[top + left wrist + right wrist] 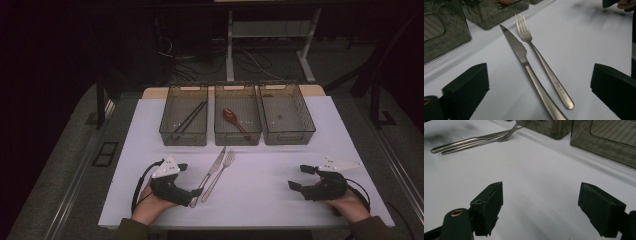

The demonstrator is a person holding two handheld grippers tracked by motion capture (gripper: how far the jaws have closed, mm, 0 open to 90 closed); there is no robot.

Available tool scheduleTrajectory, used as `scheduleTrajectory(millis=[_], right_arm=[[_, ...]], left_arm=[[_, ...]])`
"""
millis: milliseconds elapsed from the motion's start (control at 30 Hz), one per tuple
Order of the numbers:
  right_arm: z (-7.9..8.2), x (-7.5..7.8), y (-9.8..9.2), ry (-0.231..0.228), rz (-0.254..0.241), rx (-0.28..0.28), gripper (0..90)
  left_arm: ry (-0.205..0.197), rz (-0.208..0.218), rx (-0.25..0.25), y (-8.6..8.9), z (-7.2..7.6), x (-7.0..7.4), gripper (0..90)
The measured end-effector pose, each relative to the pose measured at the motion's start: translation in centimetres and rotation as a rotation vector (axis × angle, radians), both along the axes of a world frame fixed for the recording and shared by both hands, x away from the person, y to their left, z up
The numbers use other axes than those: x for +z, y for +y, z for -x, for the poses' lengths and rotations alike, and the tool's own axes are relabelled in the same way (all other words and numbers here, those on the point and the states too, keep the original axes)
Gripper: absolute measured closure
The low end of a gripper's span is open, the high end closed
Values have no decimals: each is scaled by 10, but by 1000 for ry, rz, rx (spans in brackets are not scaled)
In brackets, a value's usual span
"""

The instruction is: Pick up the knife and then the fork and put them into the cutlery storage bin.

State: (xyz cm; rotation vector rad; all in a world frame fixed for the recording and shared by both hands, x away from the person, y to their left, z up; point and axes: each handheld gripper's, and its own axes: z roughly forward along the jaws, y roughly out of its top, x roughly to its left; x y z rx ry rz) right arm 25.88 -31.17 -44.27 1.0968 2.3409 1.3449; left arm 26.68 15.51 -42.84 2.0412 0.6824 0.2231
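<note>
Risking both pieces grabbed: our left gripper (pixel 537 92), jaws apart, straddled the steel table knife (pixel 529 70) and steel fork (pixel 544 67); right gripper (pixel 551 212), jaws apart, empty.

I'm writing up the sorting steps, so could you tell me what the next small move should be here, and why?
Probably ease the left gripper forward and close it on the knife. Its jaws stand open with the knife and fork handles lying loose between them on the table, and the knife lies nearer. The right gripper is open, well off to the side.
</note>
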Motion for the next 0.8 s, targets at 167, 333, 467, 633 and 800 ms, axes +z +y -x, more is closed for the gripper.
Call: scheduleTrajectory(millis=[167,333,467,633,800], right_arm=[[-1,0,-1,2,5,-6,193],[-1,0,0,0,9,1,194],[-2,-1,1,-1,14,2,195],[-1,-2,2,6,17,5,195],[-1,-1,2,6,17,0,196]], left_arm=[[16,-30,26,-5,1,3,159],[44,-28,47,-7,-3,5,314],[65,-23,58,-11,-8,4,386],[87,-55,60,-20,-13,2,492],[104,-80,59,-28,-13,0,673]])
